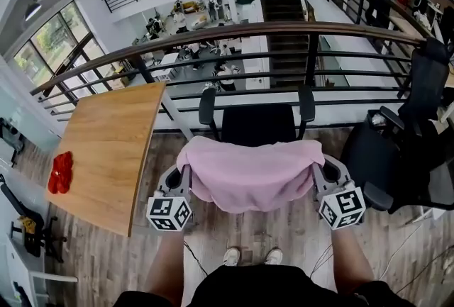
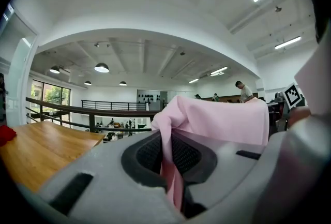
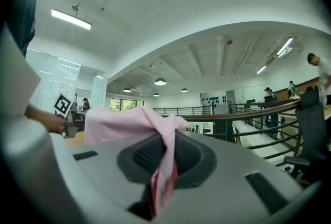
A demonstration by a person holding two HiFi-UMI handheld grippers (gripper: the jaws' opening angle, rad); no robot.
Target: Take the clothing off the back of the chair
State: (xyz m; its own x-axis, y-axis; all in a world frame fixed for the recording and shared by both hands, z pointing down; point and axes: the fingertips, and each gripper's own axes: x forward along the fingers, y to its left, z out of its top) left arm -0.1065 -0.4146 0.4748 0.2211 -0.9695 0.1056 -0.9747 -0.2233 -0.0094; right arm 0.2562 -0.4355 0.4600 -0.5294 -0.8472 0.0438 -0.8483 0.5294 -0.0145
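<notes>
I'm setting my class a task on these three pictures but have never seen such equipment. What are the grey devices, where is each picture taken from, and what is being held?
No robot here: a person holds a hand-worked claw in each hand. The wide picture comes from a camera on the person's head, looking down; the left claw and right claw show there with their marker cubes. The other two pictures come from cameras riding on each claw. Both claws are shut on a pink garment, one at each end, over the back of a black chair; whether it has cleared the chair I cannot tell. The wooden table at the left bears a red thing.
</notes>
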